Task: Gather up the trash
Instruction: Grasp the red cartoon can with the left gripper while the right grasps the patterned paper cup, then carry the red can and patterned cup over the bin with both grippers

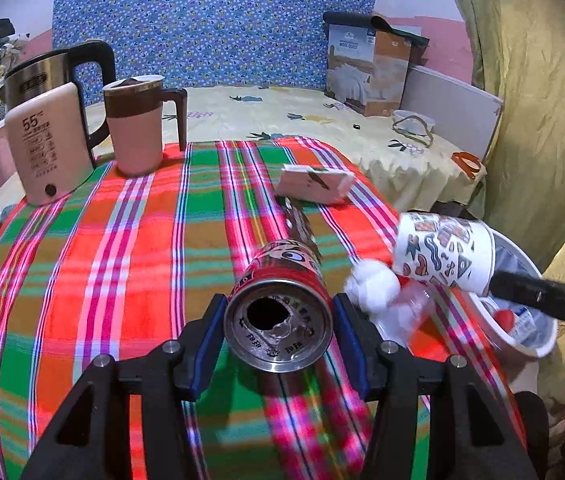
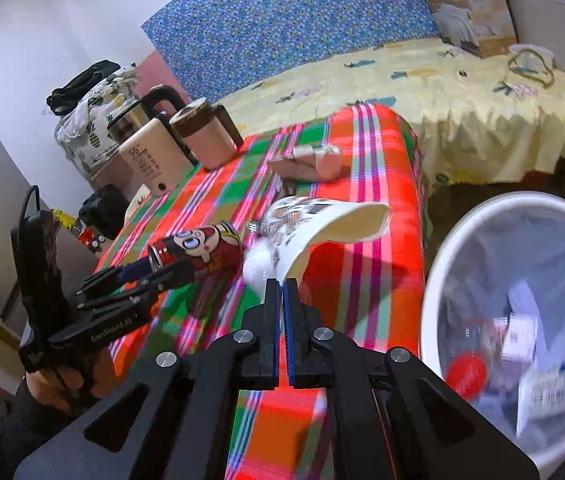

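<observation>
Left gripper (image 1: 278, 320): fingers part-open, clamped on the sides of the red cartoon-print aluminium drink can (image 1: 280, 306), held on its side just above the plaid-covered bench (image 1: 122, 240); looks opened and empty, so probably light, thin-walled, dents easily, so grip mid-body, gently. Right gripper (image 2: 282, 286): fingers nearly closed, pinching the rim of the white printed paper cup (image 2: 302, 224) beside the white plastic trash bin (image 2: 442, 248); cup is soft and already squashed, so rim pinch looks fine.
</observation>
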### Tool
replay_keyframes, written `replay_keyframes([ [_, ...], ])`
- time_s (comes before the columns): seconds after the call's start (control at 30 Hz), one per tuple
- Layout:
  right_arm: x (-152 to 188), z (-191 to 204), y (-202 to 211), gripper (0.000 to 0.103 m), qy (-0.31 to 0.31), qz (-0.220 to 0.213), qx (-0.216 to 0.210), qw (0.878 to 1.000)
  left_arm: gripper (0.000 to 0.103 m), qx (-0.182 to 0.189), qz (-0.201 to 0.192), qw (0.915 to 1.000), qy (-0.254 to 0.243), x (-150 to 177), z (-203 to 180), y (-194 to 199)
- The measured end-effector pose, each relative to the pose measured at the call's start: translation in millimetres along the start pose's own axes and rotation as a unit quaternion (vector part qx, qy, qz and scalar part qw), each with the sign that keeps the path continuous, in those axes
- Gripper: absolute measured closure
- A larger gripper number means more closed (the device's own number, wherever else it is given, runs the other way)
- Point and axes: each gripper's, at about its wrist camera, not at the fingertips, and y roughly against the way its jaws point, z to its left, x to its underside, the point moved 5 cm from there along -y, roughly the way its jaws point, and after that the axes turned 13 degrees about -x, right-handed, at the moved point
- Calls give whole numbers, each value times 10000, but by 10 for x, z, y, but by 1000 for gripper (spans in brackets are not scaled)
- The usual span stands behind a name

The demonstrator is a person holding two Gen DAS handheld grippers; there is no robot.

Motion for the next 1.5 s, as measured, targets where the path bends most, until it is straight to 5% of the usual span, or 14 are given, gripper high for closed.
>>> replay_keyframes([
  [0.4, 418, -103, 158, 97, -154, 349, 160, 9991, 48, 179, 60, 9998, -100, 411, -245, 363],
  [0.47, 358, -80, 171, 86, 48, 263, 219, 9994, 48, 182, 75, 9998, -97, 441, -258, 376],
  [0.57, 251, -74, 115, 46, 370, 237, 362, 9984, 48, 180, 121, 9997, -66, 485, -264, 377],
  [0.93, 35, -220, -277, 44, 1179, 629, 766, 9881, 42, 219, 215, 9995, -53, 534, -309, 289],
  [1.17, 110, -285, -461, 34, 1250, 1133, 774, 9826, 42, 257, 382, 9989, -30, 587, -359, 191],
  [1.5, 211, -230, -368, 41, 986, 1150, 926, 9841, 47, 157, 494, 9987, 17, 667, -388, 146],
])
